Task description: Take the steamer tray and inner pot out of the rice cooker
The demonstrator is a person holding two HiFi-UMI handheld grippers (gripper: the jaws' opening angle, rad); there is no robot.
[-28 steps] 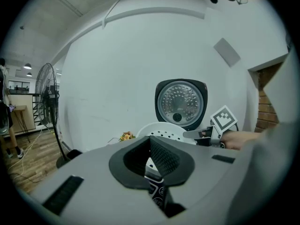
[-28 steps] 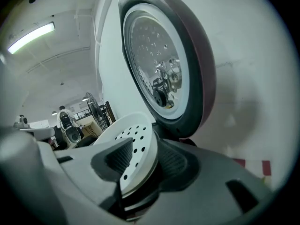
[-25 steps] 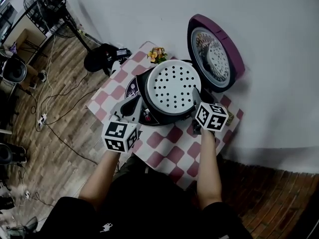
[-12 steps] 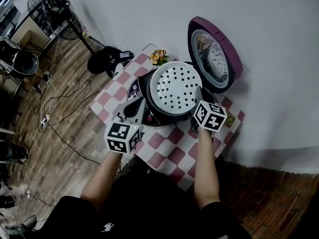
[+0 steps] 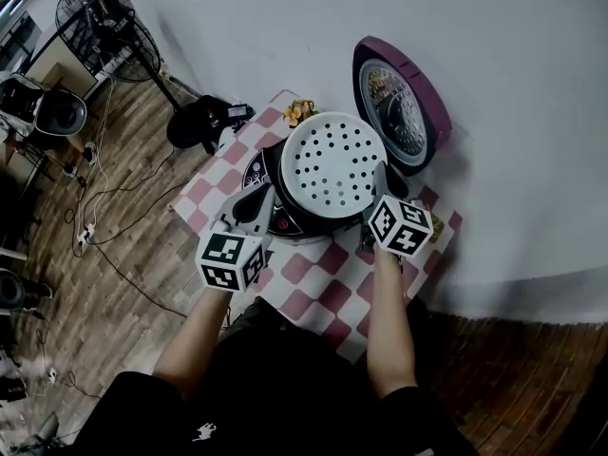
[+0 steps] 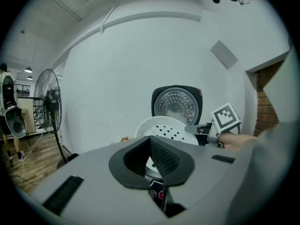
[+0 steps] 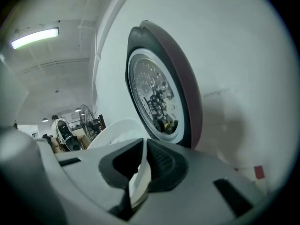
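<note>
A bare test room or workshop is shown here, not a home kitchen. A small pink-checked table (image 5: pixel 323 293) is set against a plain white wall (image 5: pixel 285 27), with a rice cooker (image 5: pixel 275 218) placed on it. Loose cables (image 5: pixel 119 266) are strewn across the wood floor (image 5: pixel 133 331), a big standing fan (image 6: pixel 47 102) is parked behind, and a strip light (image 7: pixel 35 37) is seen on a bare ceiling.
</note>
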